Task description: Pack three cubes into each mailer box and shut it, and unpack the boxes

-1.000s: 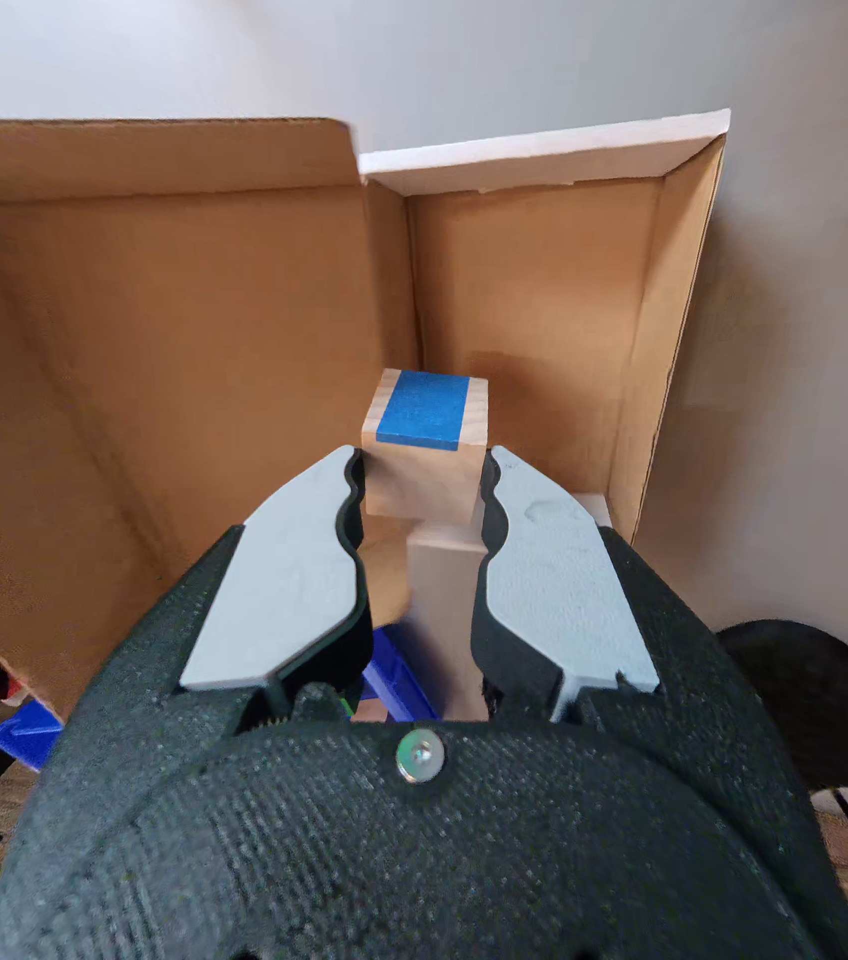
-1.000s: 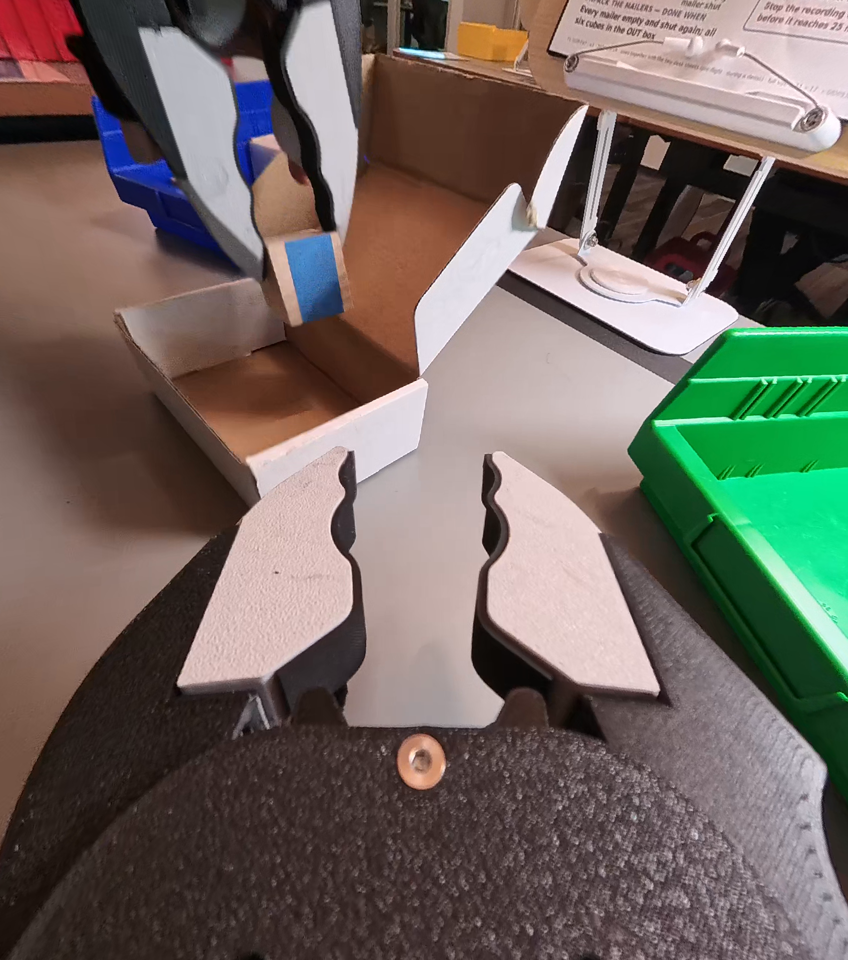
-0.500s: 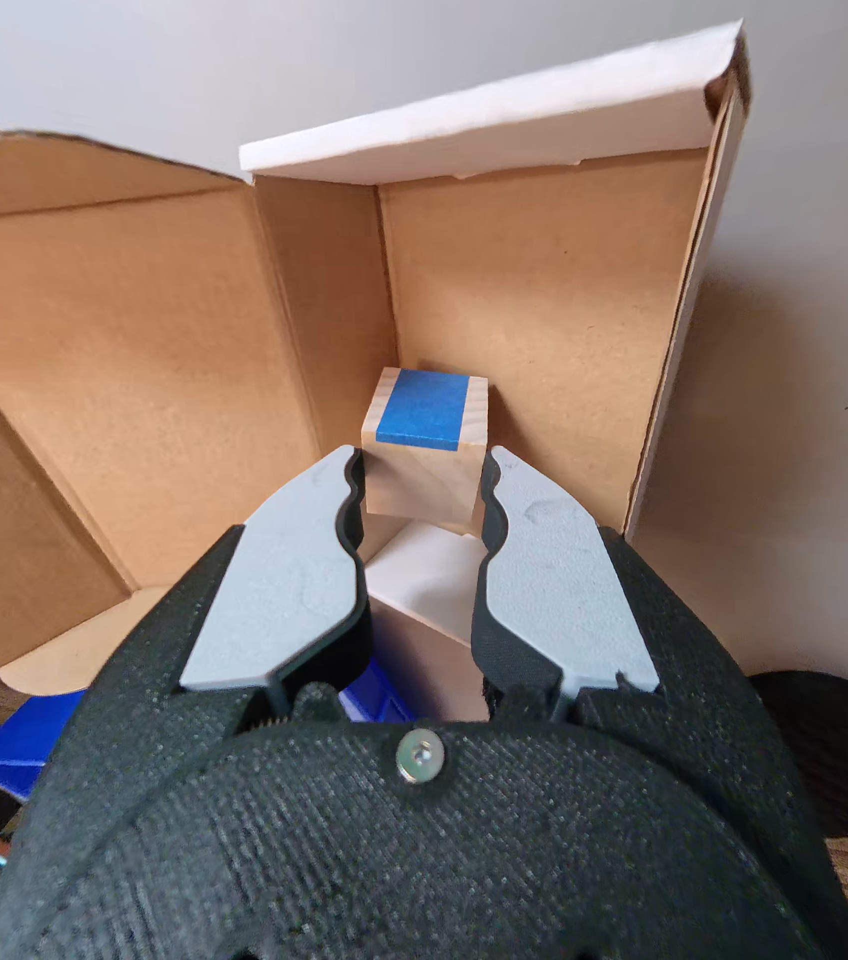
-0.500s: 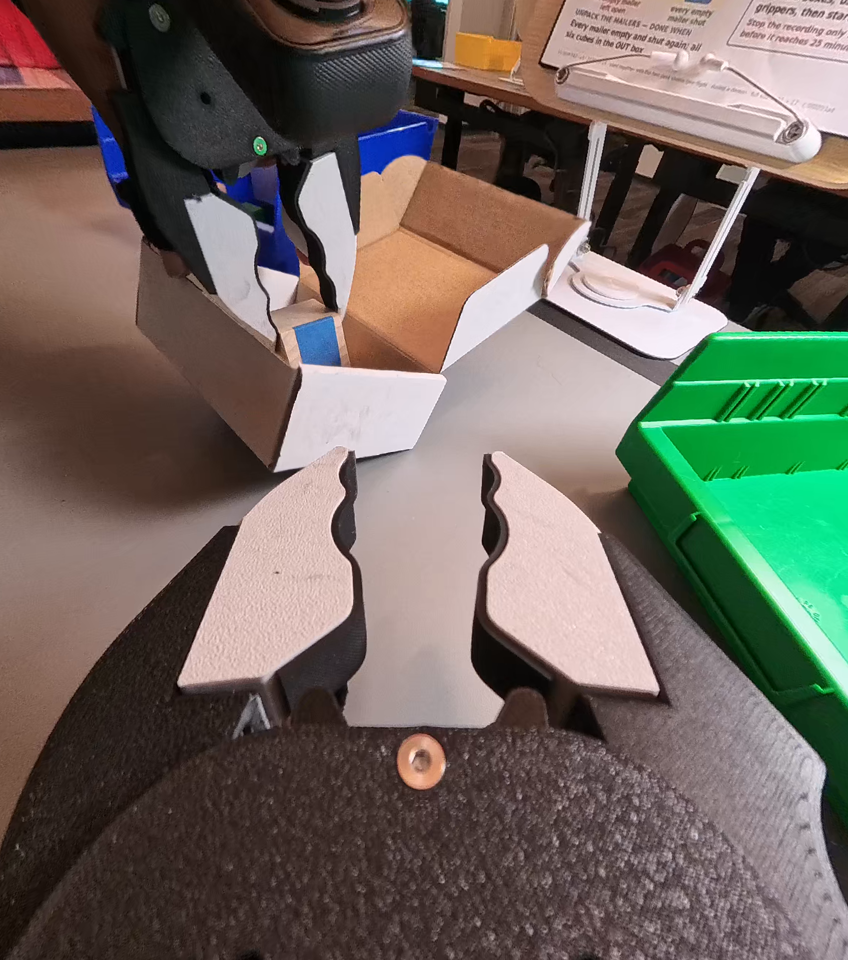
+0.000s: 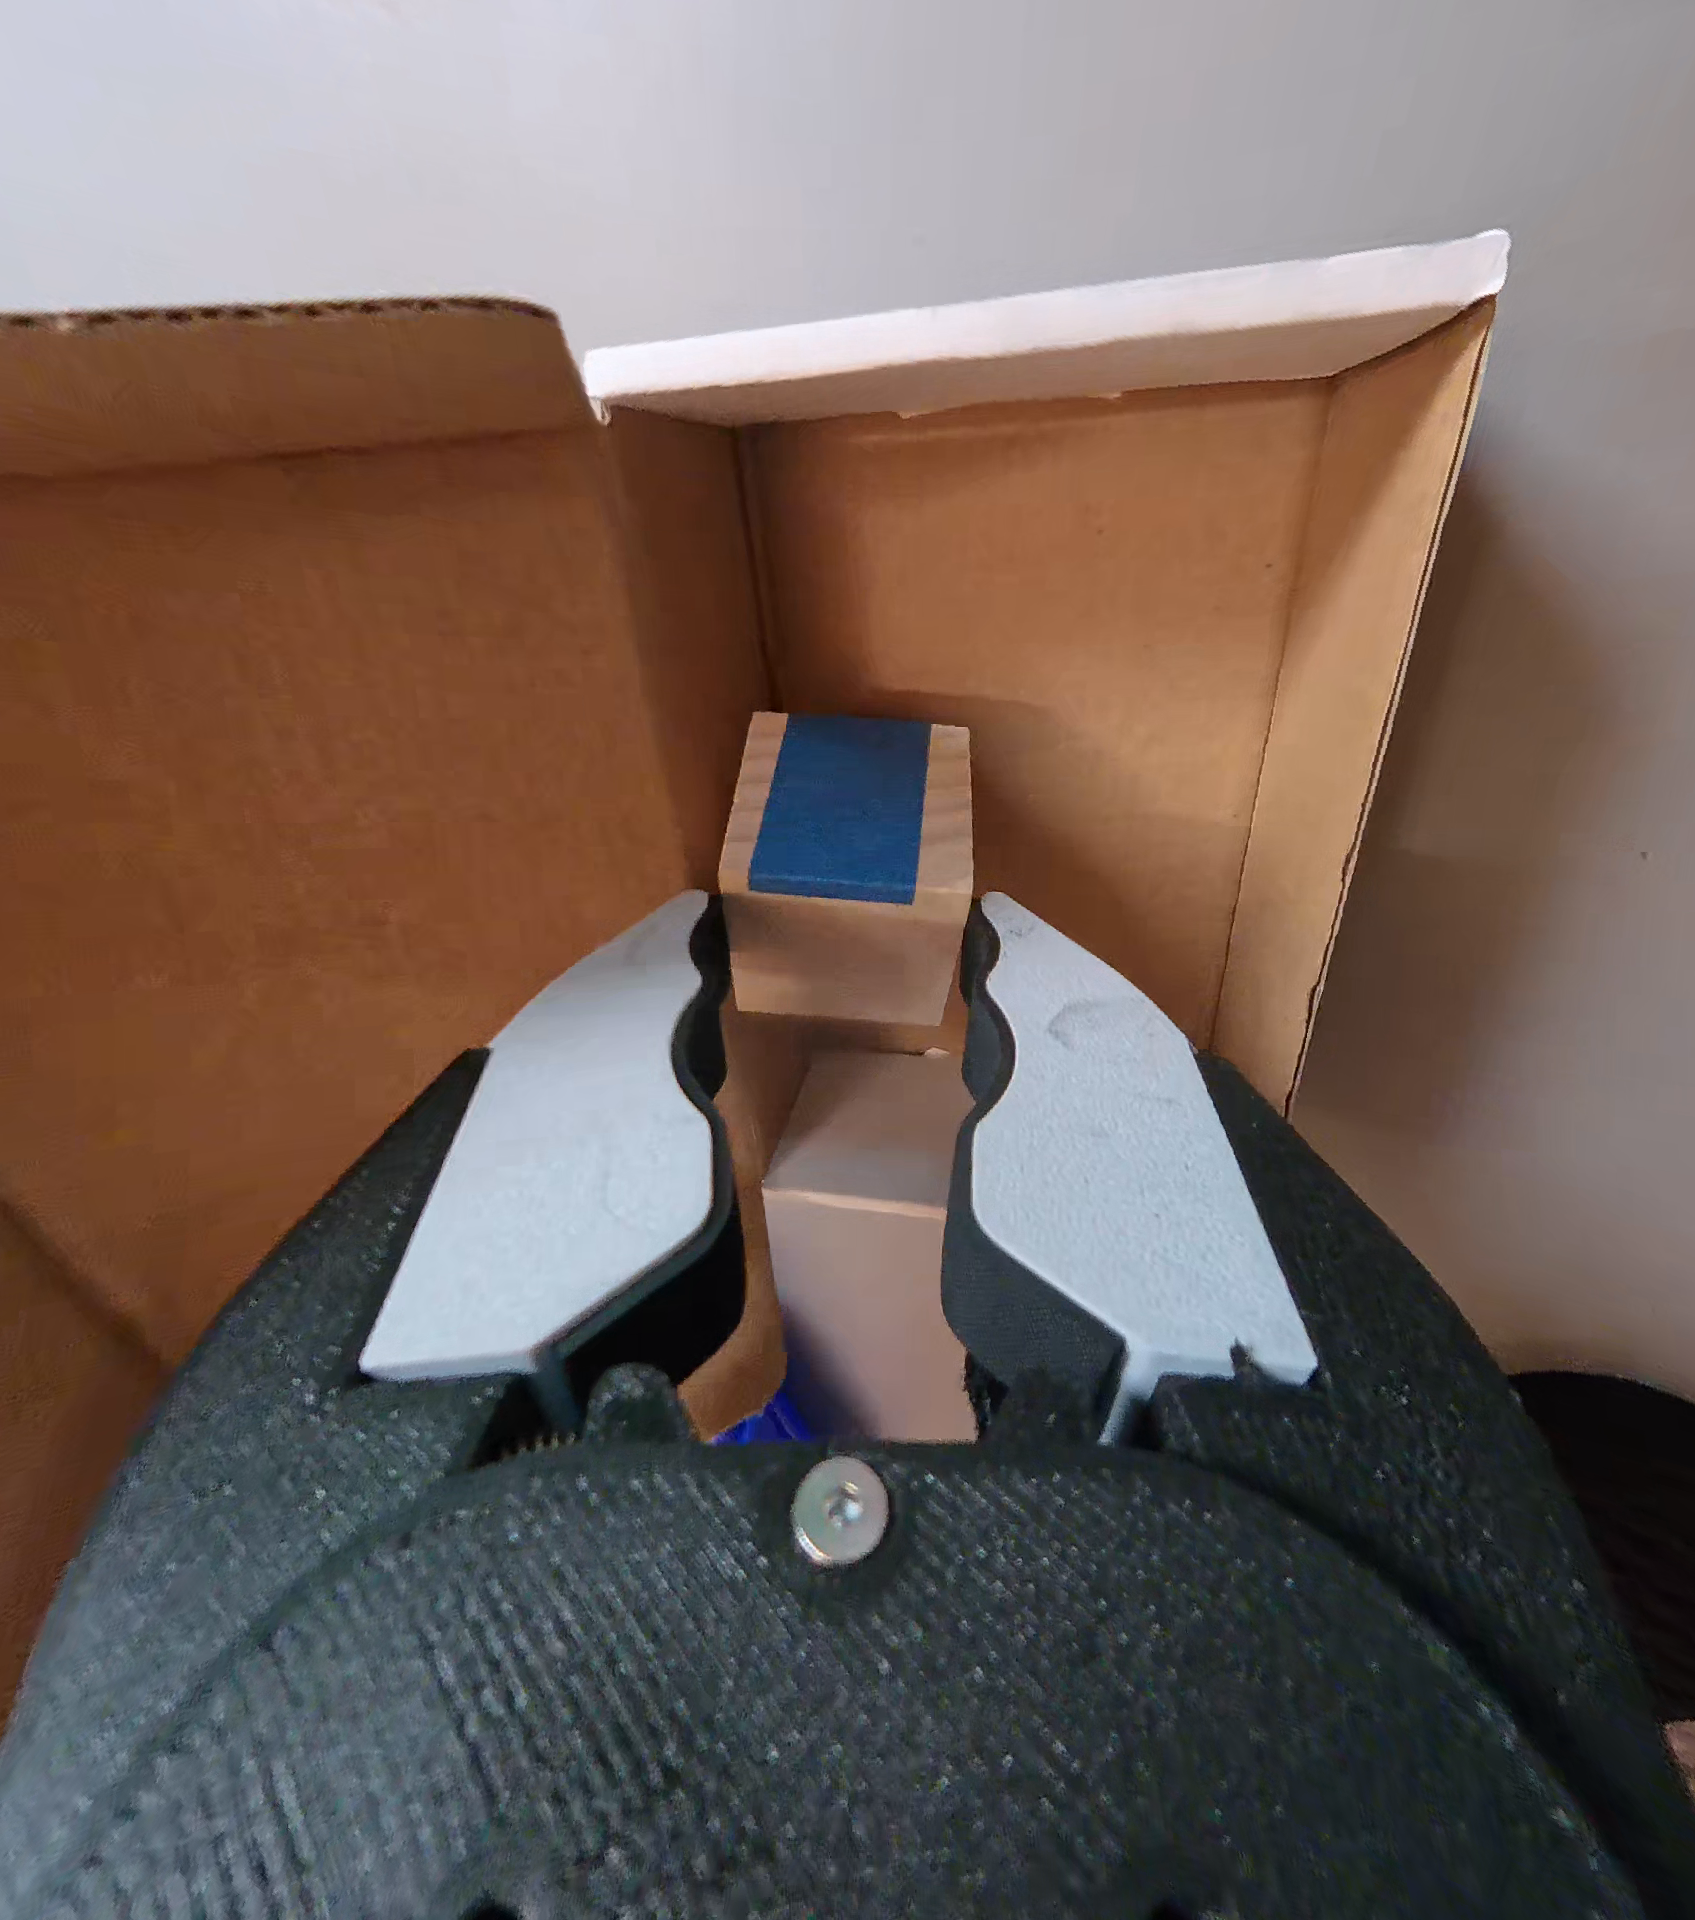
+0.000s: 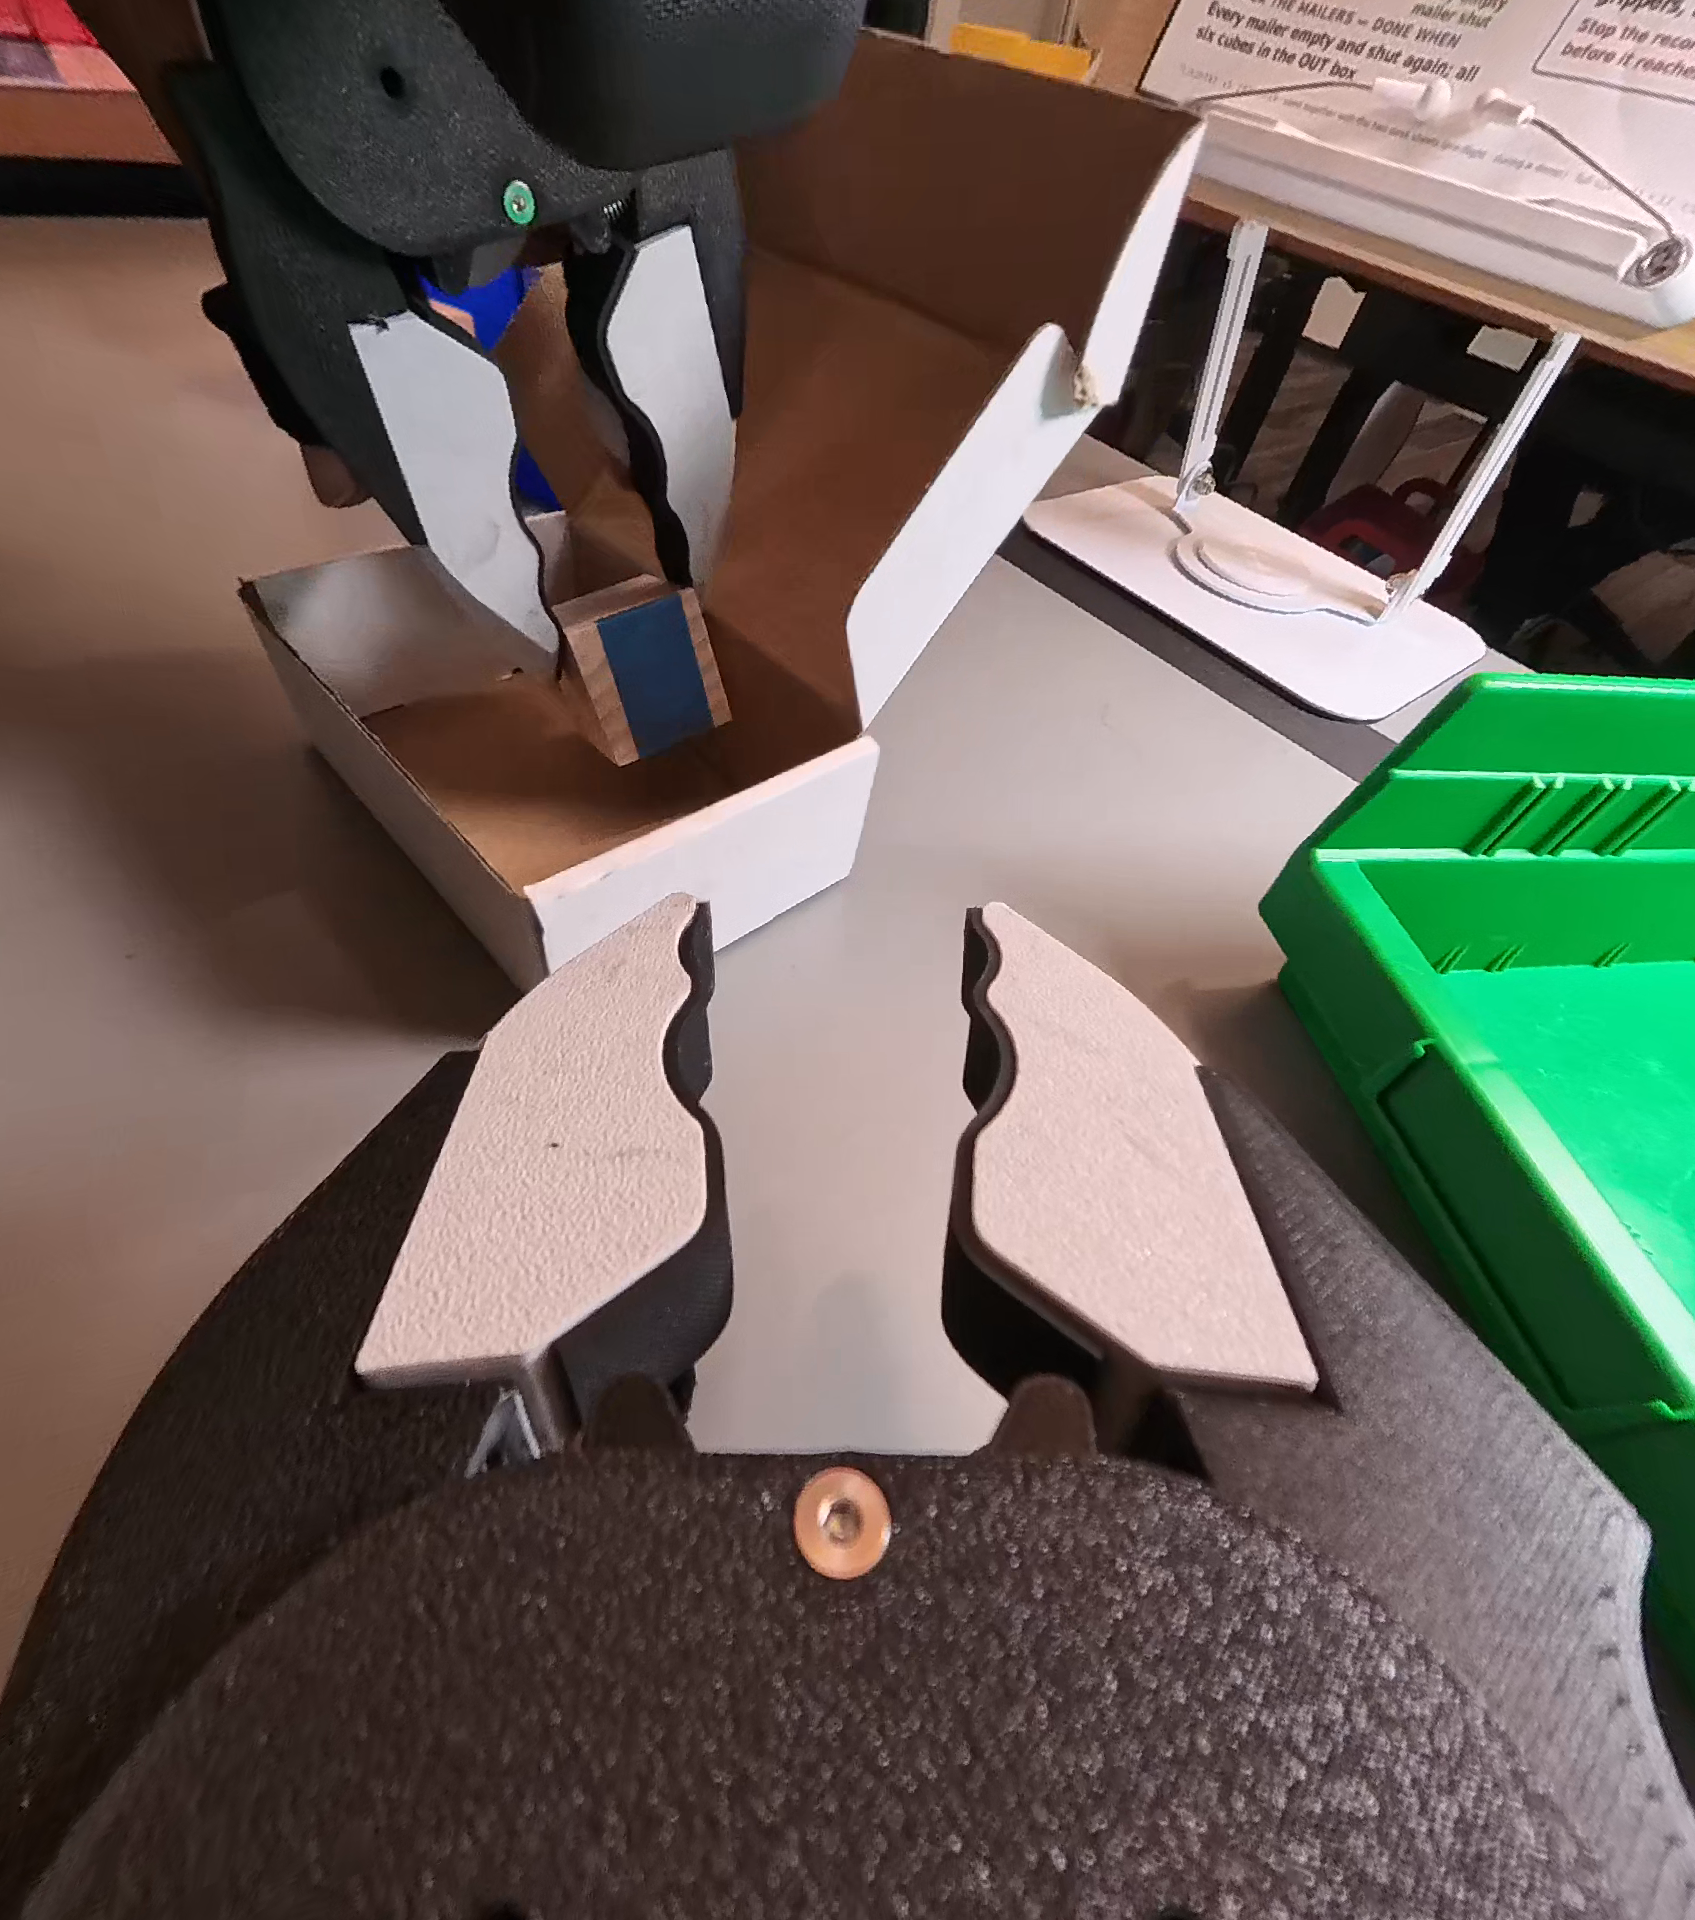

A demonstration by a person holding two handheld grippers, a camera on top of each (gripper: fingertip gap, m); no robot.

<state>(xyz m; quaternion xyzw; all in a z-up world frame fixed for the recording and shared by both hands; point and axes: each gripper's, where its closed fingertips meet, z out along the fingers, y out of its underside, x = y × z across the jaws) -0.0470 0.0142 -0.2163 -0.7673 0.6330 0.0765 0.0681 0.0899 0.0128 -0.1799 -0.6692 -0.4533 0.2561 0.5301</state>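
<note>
Grey tabletop (image 6: 147, 935) all round, with a white stand (image 6: 1269, 613) at the back and a green bin (image 6: 1601, 1091) off to the right. Left claw (image 6: 614, 613) is down inside the open box (image 6: 697, 883), clamped on a cube (image 6: 651, 681), wood with a blue stripe, one grey pad on each bare wooden side. From its own camera the cube (image 5: 848, 883) sits right at the tips of the left claw (image 5: 843, 935), tilted, low over the brown floor near the box's (image 5: 1030, 343) far corner; whether it touches the cardboard, I can't tell. No other cube shows in there. Right claw (image 6: 838, 925) hangs just short of the box's near wall, fingers apart, holding nothing. That cube looks light, hard and stiff, so flat opposite faces are the place to pinch, and the grip on the wood looks sound; the taped face might be slicker. Box is thin cardboard, lid up, side flap (image 6: 978, 488) standing: light, likely to skid or tip if nudged, so I'd take it by a wall or steady it when folding the lid.
</note>
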